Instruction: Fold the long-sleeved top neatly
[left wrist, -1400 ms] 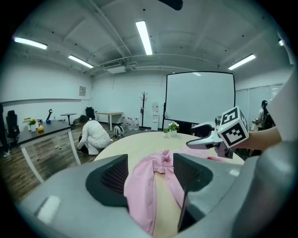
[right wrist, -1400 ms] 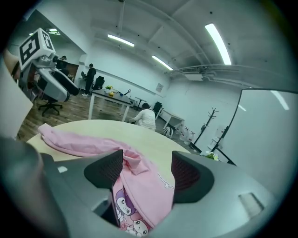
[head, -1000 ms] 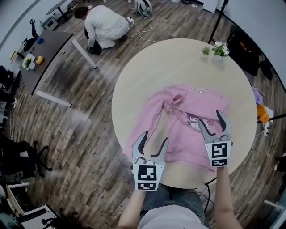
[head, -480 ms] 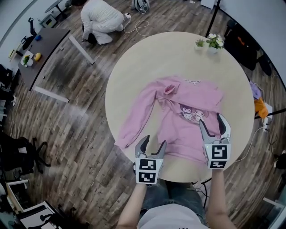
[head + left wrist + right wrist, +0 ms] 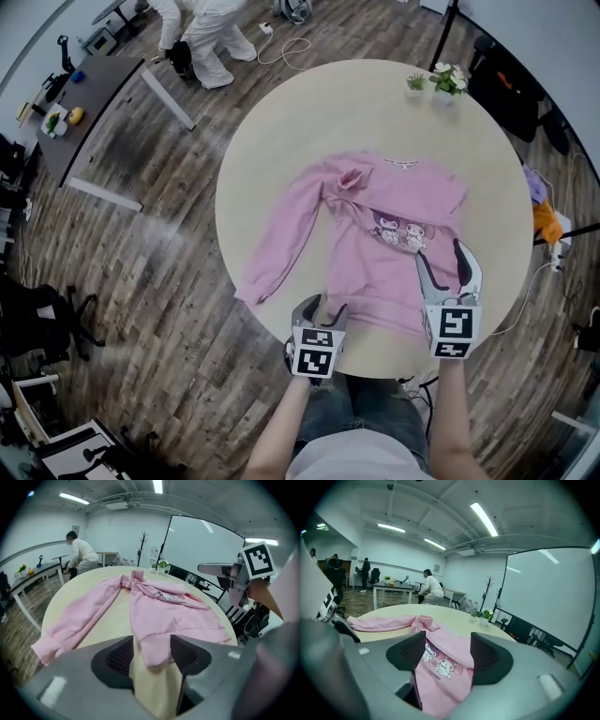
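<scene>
We're finding the pink top (image 5: 375, 253) lying spread on the round table (image 5: 281, 122), one sleeve trailing to the edge. We're judging it soft, light, floppy; best taken at hem corners. Left gripper (image 5: 323, 307) jaws have just been closing w/ the hem corner (image 5: 152, 656) betw. them, not yet pinched. Right gripper (image 5: 441, 253) jaws are standing apart, empty, over fabric.

Your path across the round table (image 5: 309, 122) is open. Only the small plants (image 5: 441, 82) at its far edge obstruct, well apart from the pink top (image 5: 375, 253).
</scene>
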The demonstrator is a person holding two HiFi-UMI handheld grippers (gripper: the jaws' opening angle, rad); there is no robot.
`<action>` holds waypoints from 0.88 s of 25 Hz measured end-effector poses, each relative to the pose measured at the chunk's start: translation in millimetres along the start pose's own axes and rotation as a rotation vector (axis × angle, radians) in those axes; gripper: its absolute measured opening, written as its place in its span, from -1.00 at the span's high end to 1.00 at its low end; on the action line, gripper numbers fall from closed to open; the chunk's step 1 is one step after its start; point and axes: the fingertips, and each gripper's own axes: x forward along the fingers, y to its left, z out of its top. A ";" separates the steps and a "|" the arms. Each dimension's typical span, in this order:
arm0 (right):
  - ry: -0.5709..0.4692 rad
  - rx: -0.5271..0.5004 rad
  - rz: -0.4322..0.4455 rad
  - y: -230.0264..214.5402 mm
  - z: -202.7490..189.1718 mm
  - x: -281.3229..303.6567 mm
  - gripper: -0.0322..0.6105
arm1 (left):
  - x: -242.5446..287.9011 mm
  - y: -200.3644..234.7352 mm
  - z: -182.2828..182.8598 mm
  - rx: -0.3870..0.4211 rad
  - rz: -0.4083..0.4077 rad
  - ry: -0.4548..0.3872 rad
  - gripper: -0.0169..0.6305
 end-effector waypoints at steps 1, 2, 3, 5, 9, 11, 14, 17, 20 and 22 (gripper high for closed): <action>0.000 0.001 -0.003 -0.2 -1.1 -1.0 -0.11 | 3.3 -1.7 -2.8 0.005 -0.005 0.005 -0.17; 0.001 0.001 -0.005 -0.7 -2.2 -1.8 -0.11 | 6.2 -3.4 -5.5 0.007 -0.008 0.015 -0.16; 0.003 0.002 -0.006 -1.1 -3.1 -2.6 -0.11 | 8.3 -4.8 -8.2 0.006 -0.009 0.029 -0.14; 0.005 0.003 -0.010 -1.8 -5.0 -4.6 -0.10 | 11.7 -6.8 -12.1 0.003 -0.010 0.046 -0.09; 0.004 0.013 -0.027 -3.9 -10.7 -10.3 -0.10 | 17.1 -9.0 -18.0 0.008 -0.008 0.057 0.01; 0.007 0.018 -0.035 -4.7 -13.3 -13.9 -0.10 | 16.5 -9.0 -19.0 0.012 -0.002 0.057 0.05; 0.015 0.022 -0.042 -5.5 -17.1 -18.1 -0.10 | 15.5 -9.4 -20.4 0.017 0.002 0.057 0.16; 0.017 0.023 -0.041 -5.7 -19.1 -20.8 -0.10 | 14.5 -12.2 -22.5 0.019 0.000 0.058 0.30; 0.010 0.031 -0.040 -4.9 -17.5 -22.6 -0.09 | 11.4 -15.4 -25.5 0.016 -0.003 0.055 0.41; 0.001 0.039 -0.043 -4.4 -15.5 -23.3 -0.09 | 8.7 -17.5 -29.0 0.016 -0.006 0.058 0.44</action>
